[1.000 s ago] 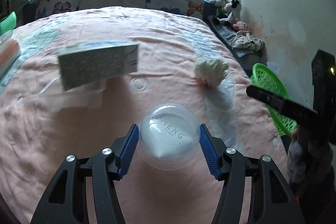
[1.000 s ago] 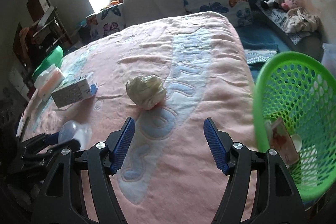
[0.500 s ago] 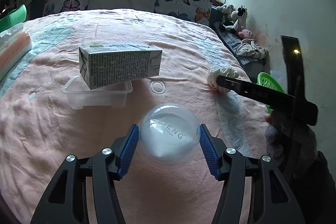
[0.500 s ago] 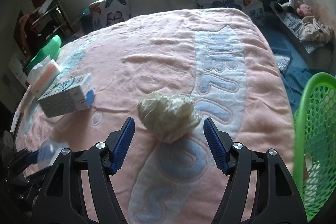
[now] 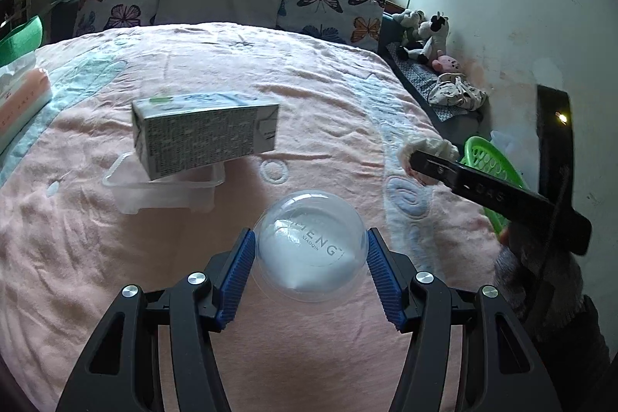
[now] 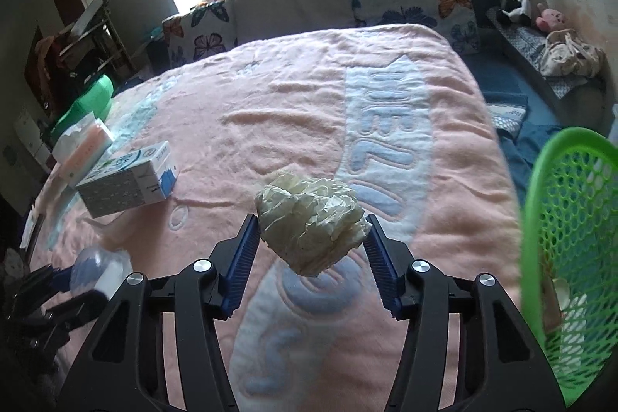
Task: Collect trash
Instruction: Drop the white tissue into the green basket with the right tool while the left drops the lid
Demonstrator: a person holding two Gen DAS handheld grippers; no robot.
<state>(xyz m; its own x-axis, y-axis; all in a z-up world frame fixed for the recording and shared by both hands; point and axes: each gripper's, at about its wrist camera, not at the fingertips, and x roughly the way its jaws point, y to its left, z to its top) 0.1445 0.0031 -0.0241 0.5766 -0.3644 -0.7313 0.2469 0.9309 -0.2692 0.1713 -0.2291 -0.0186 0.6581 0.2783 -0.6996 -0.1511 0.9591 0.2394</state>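
My left gripper [image 5: 310,250] is shut on a clear plastic dome lid [image 5: 311,250], held just above the pink blanket [image 5: 96,265]. My right gripper [image 6: 311,246] stands open around a crumpled cream paper wad [image 6: 311,219], which lies on the blanket between the blue pads, touching or nearly touching both. The wad also shows in the left wrist view [image 5: 428,147], behind the right gripper's finger. A milk carton [image 5: 204,138] rests on a clear plastic tray [image 5: 162,188]. The green mesh basket [image 6: 575,250] stands off the bed's right side with some trash inside.
A tissue pack [image 6: 83,151] lies at the bed's left edge. Butterfly pillows [image 5: 320,6] line the head of the bed. Stuffed toys [image 5: 425,33] and cloth lie on the bench by the right wall. The carton also shows in the right wrist view [image 6: 129,184].
My right gripper has moved forward from beside the basket until its fingers straddle the paper wad. My left gripper has kept its hold on the dome lid, and its view has shifted.
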